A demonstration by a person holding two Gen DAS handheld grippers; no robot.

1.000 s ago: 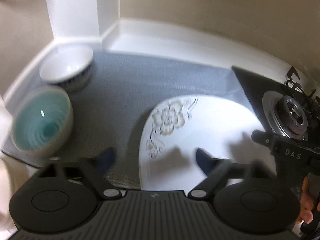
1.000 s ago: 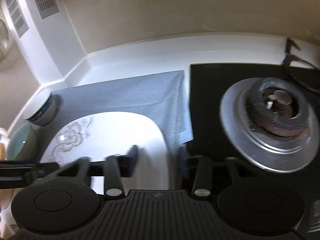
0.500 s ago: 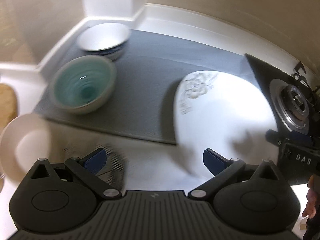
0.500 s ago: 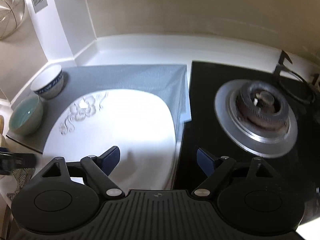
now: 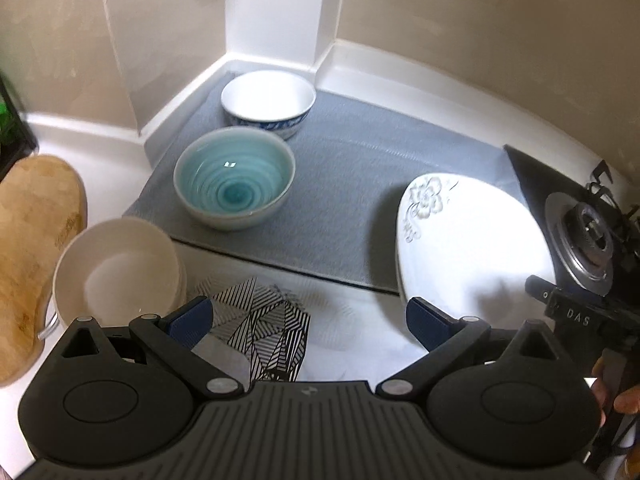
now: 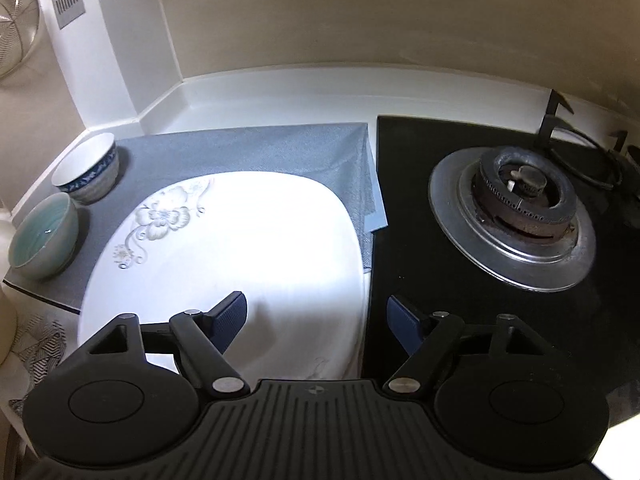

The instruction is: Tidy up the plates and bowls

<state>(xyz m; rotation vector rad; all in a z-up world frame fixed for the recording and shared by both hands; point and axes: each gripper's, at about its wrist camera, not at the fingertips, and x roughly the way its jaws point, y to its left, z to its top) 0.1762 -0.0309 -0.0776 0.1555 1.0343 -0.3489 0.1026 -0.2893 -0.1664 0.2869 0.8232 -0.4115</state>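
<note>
My left gripper (image 5: 308, 320) is open wide and empty above a black-lined patterned cloth (image 5: 268, 320) on the white counter. Ahead on the grey mat (image 5: 360, 184) stand a teal bowl (image 5: 234, 184) and, behind it, a white bowl with a blue pattern (image 5: 268, 100). A cream bowl (image 5: 116, 272) sits just left of my left finger. The white flower plate (image 5: 472, 248) lies to the right. My right gripper (image 6: 316, 314) hovers over the right edge of that plate (image 6: 240, 248). Its jaws are closing, and the pads touch nothing.
A black hob with a gas burner (image 6: 516, 204) lies right of the plate. A wooden board (image 5: 32, 248) lies at the far left. White walls and a pillar (image 5: 276, 12) close the back corner behind the bowls.
My left gripper pulled back, up and leftward off the plate, bringing the cream bowl and patterned cloth into view. My right gripper's jaws spread wider and backed off a little.
</note>
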